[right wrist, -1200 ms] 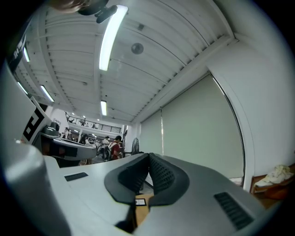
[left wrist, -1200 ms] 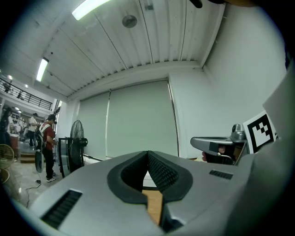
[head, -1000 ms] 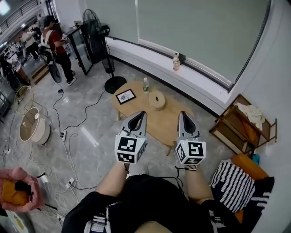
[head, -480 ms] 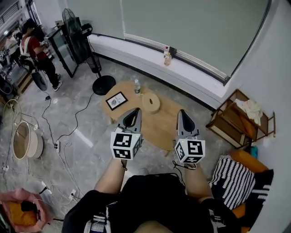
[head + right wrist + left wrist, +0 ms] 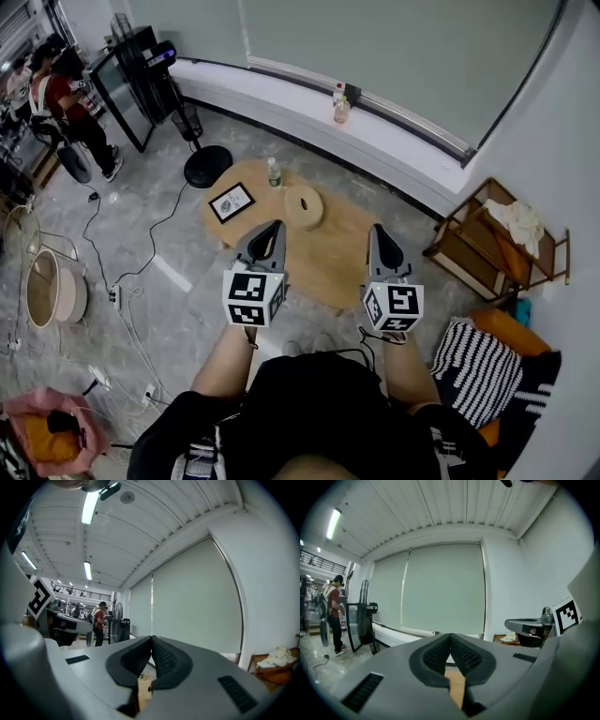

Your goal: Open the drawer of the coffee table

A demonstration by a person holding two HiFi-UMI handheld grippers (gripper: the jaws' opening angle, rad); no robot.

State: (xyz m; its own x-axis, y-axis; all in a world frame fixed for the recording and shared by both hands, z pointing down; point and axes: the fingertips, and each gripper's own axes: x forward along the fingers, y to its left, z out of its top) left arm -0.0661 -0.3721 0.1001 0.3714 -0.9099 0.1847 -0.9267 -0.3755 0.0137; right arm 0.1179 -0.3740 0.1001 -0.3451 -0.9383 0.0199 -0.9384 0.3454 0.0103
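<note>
We see the oval coffee table point(image 5: 330, 255) at the centre of the head view; its drawer cannot be made out. Our left gripper point(image 5: 273, 227) and right gripper point(image 5: 379, 231) show against its near half, each with its jaws pressed together on nothing. Three things stand at its far end: one bottle point(image 5: 274, 172), one picture frame point(image 5: 231, 202), one round roll point(image 5: 303, 207). One fan base point(image 5: 207, 166) sits on the floor at upper left, one wooden shelf point(image 5: 487, 246) at right
</note>
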